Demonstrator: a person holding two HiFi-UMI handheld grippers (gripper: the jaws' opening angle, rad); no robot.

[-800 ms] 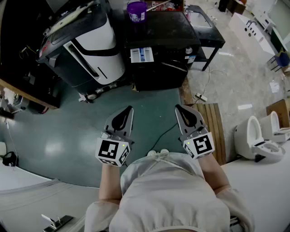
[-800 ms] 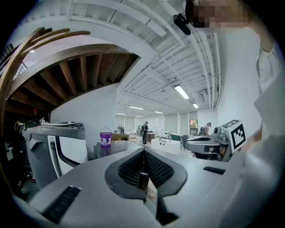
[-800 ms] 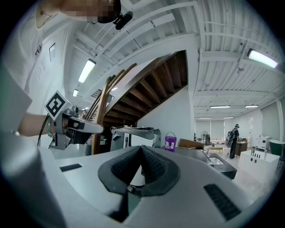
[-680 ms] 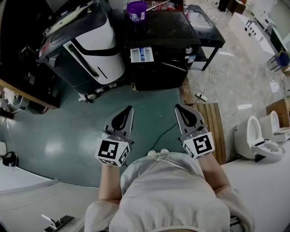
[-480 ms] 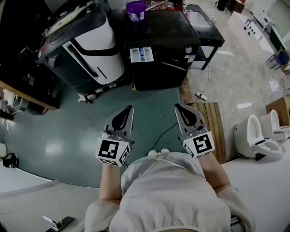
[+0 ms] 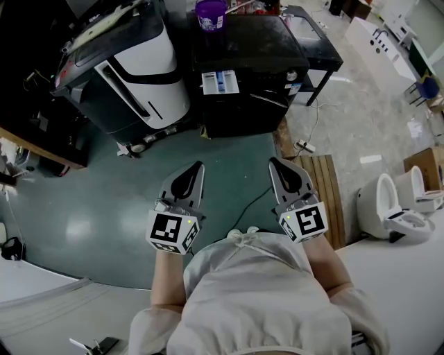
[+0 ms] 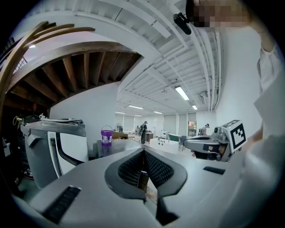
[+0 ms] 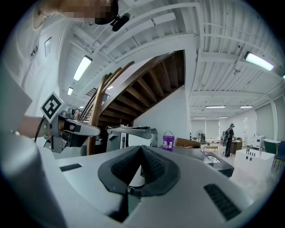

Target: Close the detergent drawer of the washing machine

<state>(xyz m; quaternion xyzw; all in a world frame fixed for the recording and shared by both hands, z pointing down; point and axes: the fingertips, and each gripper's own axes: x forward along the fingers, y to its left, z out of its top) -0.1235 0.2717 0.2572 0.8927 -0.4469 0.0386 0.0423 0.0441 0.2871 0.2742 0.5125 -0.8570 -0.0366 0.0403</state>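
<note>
Detergent drawer (image 6: 220, 82) stands pulled out from the upper front of the black washing machine (image 6: 253, 48) at the far side of the scene, its white and blue compartments showing from above. A purple bucket (image 6: 210, 14) sits on the machine's top, towards its far left corner. Just left of the machine, a white-and-black appliance (image 6: 142, 69) is tilted over the green floor (image 6: 90, 208).

Both grippers are held near the person, in front of the white garment (image 6: 257, 298), side by side and well apart from the drawer. The left gripper (image 6: 199, 166) points towards the machine; its own view shows its jaws pressed together at the tips, with nothing held between them. The right gripper (image 6: 272, 161) is likewise closed, tips meeting, and holds nothing. A dark cable (image 6: 258, 199) runs across the floor between the two.

Right of the right gripper, a slatted wooden board (image 6: 327, 201) lies on the floor, and further right stand two white toilets (image 6: 392, 208).
</note>
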